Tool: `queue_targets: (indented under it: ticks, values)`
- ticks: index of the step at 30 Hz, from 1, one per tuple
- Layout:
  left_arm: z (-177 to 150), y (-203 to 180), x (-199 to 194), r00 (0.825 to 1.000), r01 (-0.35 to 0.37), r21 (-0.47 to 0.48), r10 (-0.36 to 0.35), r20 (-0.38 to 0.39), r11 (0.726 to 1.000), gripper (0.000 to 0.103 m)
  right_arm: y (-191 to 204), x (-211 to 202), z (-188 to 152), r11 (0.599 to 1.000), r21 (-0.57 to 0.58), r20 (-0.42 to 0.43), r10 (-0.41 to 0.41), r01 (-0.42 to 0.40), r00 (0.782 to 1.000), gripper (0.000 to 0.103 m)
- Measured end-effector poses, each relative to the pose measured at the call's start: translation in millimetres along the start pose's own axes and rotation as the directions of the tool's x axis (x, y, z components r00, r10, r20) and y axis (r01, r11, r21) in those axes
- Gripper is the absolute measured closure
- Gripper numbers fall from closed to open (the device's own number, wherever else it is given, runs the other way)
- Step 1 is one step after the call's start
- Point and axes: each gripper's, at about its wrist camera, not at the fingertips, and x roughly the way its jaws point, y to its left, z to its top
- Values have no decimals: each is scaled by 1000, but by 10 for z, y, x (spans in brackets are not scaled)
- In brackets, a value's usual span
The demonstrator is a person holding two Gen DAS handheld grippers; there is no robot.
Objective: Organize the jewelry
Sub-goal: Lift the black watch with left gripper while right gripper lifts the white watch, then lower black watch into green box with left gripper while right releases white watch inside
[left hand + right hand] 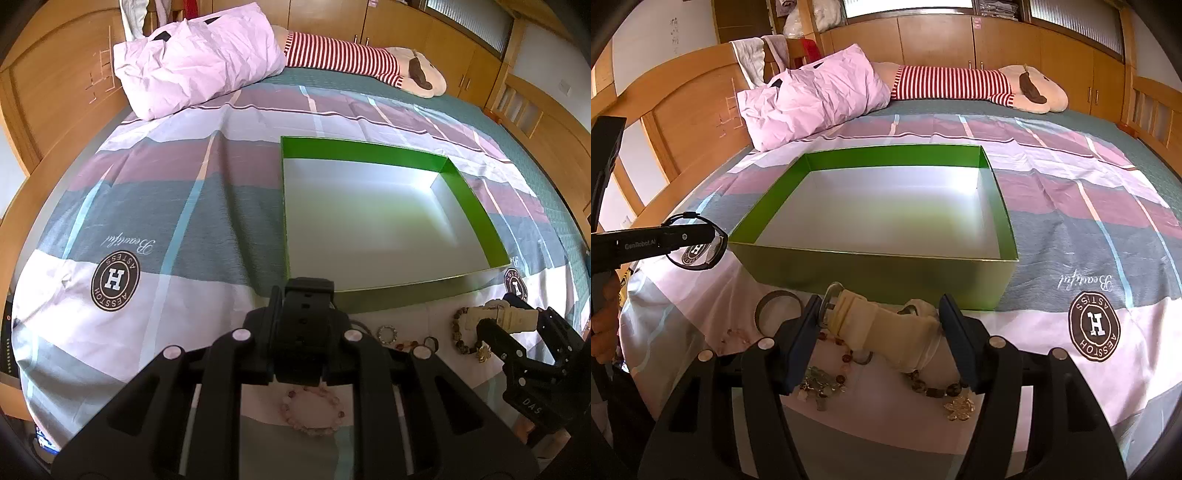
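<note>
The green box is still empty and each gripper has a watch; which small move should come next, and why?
Probably carry the left gripper forward over the green box and release there. It is shut on the black watch, already off the bedspread beside the box's near corner. The right gripper brackets the cream watch, which seems to lie among the bracelets.

Matte black claws point(301, 332) point(877, 339) with round silver pivot pins, white "GenRobot.AI" and "DAS" lettering.
</note>
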Motion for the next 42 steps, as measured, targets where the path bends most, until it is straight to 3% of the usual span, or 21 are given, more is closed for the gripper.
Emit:
queue_targets:
  ticks: [6, 10, 13, 16, 19, 23, 30, 31, 32, 34, 38, 42]
  values:
    - [12, -9, -51, 1000, 5, 1, -5, 14, 1000, 87, 54, 0, 31, 1000, -5, -8, 0, 0, 1000, 38]
    - [112, 44, -199, 998, 17, -14, -16, 66, 1000, 87, 146, -151, 231, 999, -32, 47, 14, -12, 999, 38]
    - [315, 47, -254, 992, 36, -29, -32, 124, 999, 87, 162, -179, 429, 999, -33, 77, 39, -36, 996, 38]
    - [570, 73, -239, 985, 101, -76, -89, 150, 992, 87, 144, -109, 666, 999, -27, 96, 41, -38, 995, 38]
    - [789, 4, -171, 982, 92, -83, -77, 171, 992, 87, 111, 11, 830, 999, -20, 94, 27, -25, 995, 38]
    - [929, -110, 110, 988, 91, -78, -80, 134, 993, 87, -13, 341, 943, 1000, 27, 41, 15, -16, 999, 38]
    - [892, -177, 622, 998, 62, -77, -60, 34, 995, 87, -79, 790, 883, 999, 39, -53, -23, 25, 998, 38]
    - [876, -179, 650, 998, 63, -73, -62, 25, 995, 80, -77, 799, 864, 999, 38, -55, -23, 25, 998, 38]
    - [865, -183, 664, 998, 69, -69, -67, 20, 995, 66, -71, 790, 862, 999, 35, -53, -25, 27, 998, 37]
    - [848, -190, 609, 997, 66, -55, -64, 42, 996, 49, -54, 700, 868, 999, 24, -39, -27, 28, 999, 28]
    - [860, -131, 415, 995, 88, -39, -86, 52, 995, 40, -39, 346, 884, 1000, 4, 11, -28, 28, 1000, 21]
    - [798, 34, 182, 999, 51, -37, -50, 9, 998, 33, -129, -2, 789, 1000, 5, 24, -18, 18, 1000, 18]
